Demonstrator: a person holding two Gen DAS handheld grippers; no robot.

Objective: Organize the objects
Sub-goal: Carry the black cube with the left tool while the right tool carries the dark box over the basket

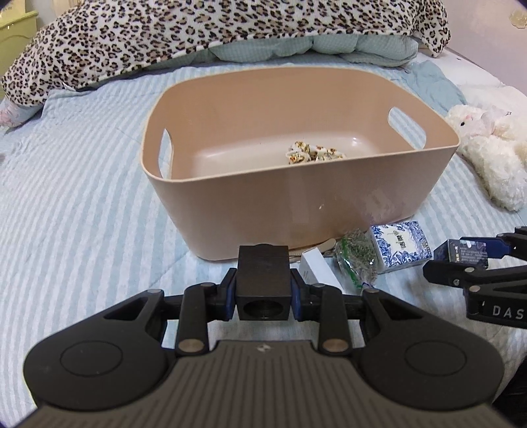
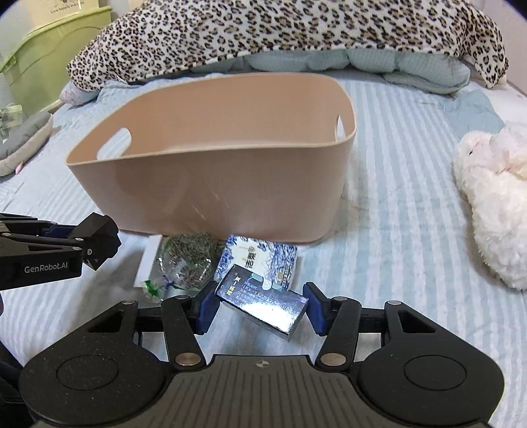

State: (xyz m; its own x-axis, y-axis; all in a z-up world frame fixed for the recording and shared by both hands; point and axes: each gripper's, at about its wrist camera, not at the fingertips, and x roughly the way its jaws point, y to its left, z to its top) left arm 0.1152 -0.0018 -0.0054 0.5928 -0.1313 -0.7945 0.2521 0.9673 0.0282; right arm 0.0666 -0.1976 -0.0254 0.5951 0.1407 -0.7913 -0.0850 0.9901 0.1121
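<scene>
A beige plastic basket point(image 1: 329, 210) point(image 2: 210, 191) stands on the striped bed, with a patterned cloth item point(image 1: 313, 152) inside. My left gripper point(image 1: 263, 289) is shut on a black block point(image 1: 263, 283) point(image 2: 98, 235) just in front of the basket. My right gripper point(image 2: 260, 304) is shut on a dark blue box point(image 2: 263, 304) point(image 1: 466, 252), held low near the bed. Before the basket lie a blue-and-white box point(image 1: 400, 245) point(image 2: 260, 256), a clear bag of dried herbs point(image 1: 357, 255) point(image 2: 187, 256) and a white box point(image 1: 318, 270) point(image 2: 148, 263).
A white plush toy point(image 1: 487, 141) point(image 2: 494, 197) lies to the right. A leopard-print blanket point(image 1: 214, 29) point(image 2: 280, 33) is piled behind the basket. A green bin point(image 2: 52, 56) stands at the far left, with a grey cushion point(image 2: 23, 141) below it.
</scene>
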